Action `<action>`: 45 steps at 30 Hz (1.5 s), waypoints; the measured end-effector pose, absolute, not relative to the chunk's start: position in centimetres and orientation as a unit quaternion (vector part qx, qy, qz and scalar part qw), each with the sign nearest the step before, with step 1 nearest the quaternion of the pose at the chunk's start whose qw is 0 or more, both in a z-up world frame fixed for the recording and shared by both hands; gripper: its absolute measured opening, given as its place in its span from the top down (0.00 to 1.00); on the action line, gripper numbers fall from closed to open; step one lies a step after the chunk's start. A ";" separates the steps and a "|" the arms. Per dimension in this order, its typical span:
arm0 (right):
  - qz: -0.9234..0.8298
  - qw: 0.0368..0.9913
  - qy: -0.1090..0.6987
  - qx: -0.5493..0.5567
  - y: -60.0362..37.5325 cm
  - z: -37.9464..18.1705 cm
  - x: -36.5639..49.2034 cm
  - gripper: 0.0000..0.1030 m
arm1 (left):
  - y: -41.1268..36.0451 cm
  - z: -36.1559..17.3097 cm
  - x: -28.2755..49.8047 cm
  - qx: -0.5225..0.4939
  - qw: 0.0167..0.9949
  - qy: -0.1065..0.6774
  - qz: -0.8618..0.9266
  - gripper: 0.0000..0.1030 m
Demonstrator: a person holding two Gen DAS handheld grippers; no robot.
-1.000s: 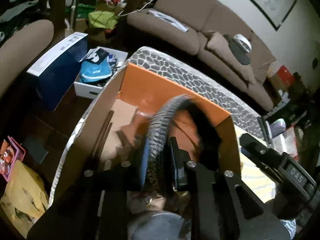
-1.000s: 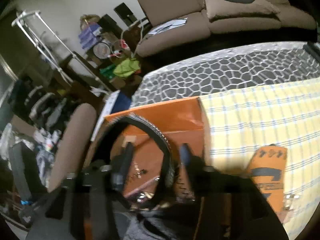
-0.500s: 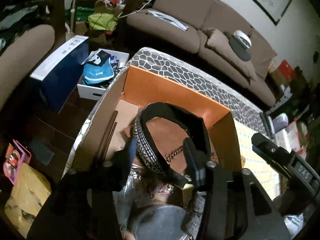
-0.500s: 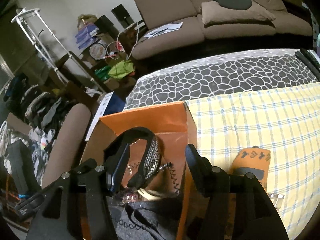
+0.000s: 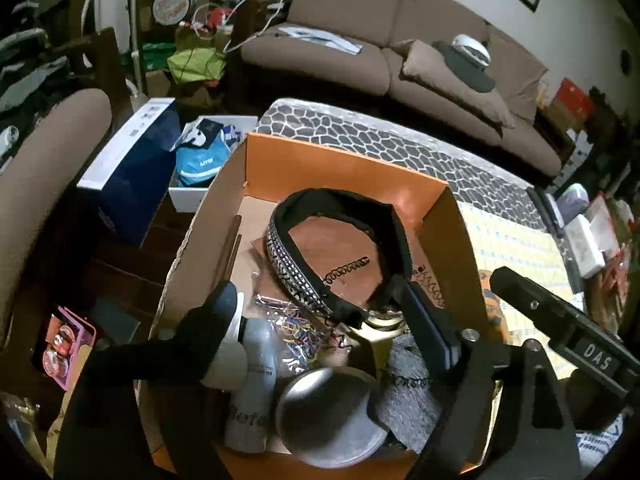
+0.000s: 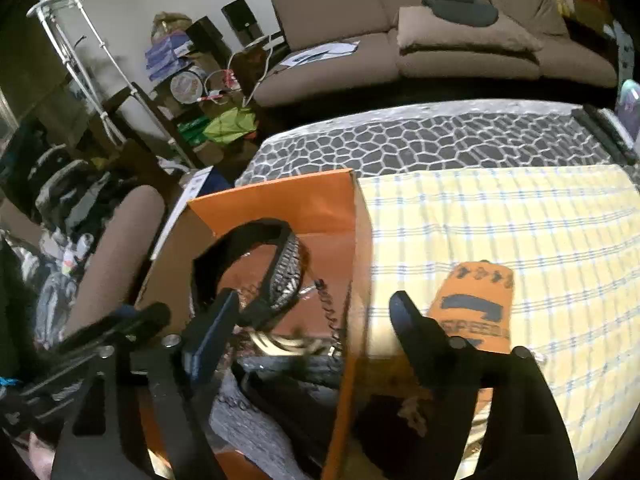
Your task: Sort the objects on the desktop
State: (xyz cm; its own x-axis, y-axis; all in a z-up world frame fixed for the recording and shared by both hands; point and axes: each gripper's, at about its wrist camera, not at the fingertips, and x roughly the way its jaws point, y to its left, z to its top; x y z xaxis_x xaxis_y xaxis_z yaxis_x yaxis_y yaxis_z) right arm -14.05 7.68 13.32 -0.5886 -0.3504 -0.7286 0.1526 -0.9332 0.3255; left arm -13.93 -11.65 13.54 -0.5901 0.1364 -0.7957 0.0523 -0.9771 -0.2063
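A black headband (image 5: 288,264) with a silver studded band lies loose inside the orange cardboard box (image 5: 344,168). My left gripper (image 5: 316,300) hovers over the box with its jaws opening; the headband sits just beyond the tips, free of both pads. My right gripper (image 6: 314,302) is also opening. Its jaws straddle the box's right wall (image 6: 352,264), with the headband (image 6: 286,272) ahead of its left finger and untouched. An orange can (image 6: 476,304) lies on the yellow checked cloth (image 6: 520,220), right of the box.
The box also holds a silver round lid (image 5: 328,416), a pale bottle (image 5: 256,364), a bag of coloured rubber bands (image 5: 298,330), a grey knit cloth (image 5: 408,400) and a spiral hair tie (image 5: 348,270). A brown sofa (image 6: 440,48) stands behind the table. Cluttered floor lies to the left.
Both grippers held the headband upright a second ago. Their jaws have spread and let it go, it now lies in the box, and both grippers have drawn back from it.
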 end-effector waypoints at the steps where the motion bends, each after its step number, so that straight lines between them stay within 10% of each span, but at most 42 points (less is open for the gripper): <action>1: -0.887 0.137 -0.109 0.427 7.8 13.3 -13.7 0.21 | -11.4 13.7 -13.7 -0.451 0.022 -0.097 0.887 0.19; 45: -0.880 0.024 -0.028 0.473 21.7 9.7 -6.5 0.17 | 0.3 13.7 -7.3 -0.432 0.123 0.004 0.893 0.00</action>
State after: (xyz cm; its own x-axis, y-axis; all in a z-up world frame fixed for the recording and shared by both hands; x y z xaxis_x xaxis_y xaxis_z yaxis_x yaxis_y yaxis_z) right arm -6.47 21.74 9.68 -0.5518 -0.0683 -0.8312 0.0161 -0.9973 0.0712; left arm -7.25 0.32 13.67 -0.5961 0.2170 -0.7730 -0.2242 -0.9695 -0.0992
